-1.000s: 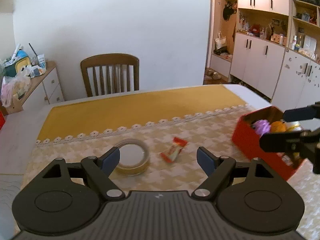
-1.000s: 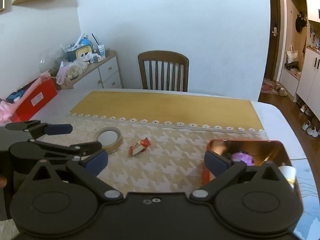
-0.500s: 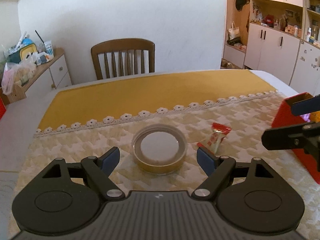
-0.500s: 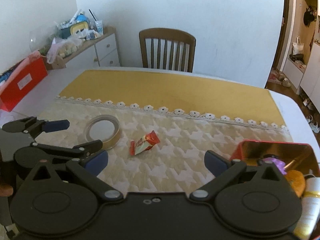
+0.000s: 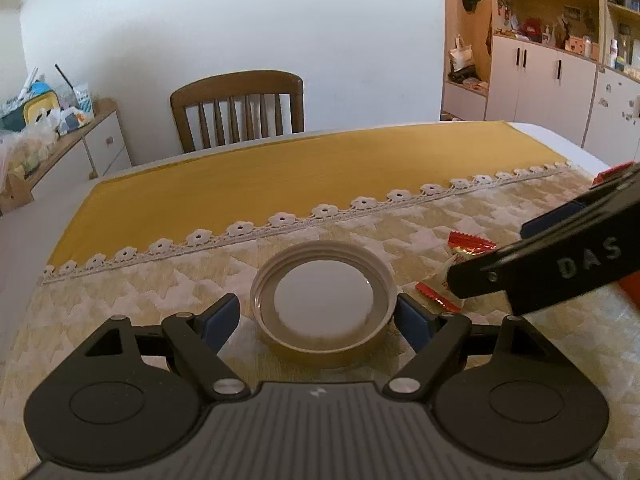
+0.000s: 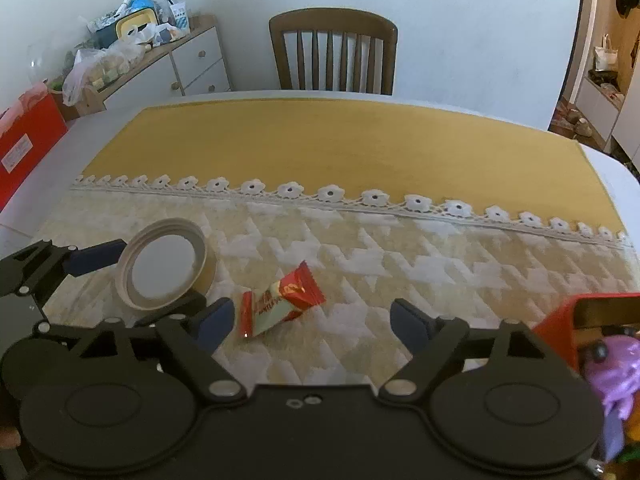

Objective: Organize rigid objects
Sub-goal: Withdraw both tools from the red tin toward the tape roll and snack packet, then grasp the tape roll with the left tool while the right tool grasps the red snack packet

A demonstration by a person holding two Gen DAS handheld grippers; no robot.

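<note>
While both grippers sit low over the worktop, notes near to far:
left gripper [image 5: 318, 322]: jaws spread, tape roll between the pads, not yet pressed.
right gripper [image 6: 310, 320]: jaws closing, snack packet just inside its left pad, no contact seen.
step tip: centre the roll between the pads, squeeze across its outer wall; go gently on the packet.
tape roll [image 5: 323, 297]: flat rigid ring, smooth tan wall, pale centre.
snack packet [image 6: 280, 304]: red-white crinkly foil, soft, right of the roll.
red box [image 6: 560, 322]: near right, glossy, rigid, toys inside.
worktop [image 6: 340, 148]: woven houndstooth cloth, lace trim, mustard band beyond.
</note>
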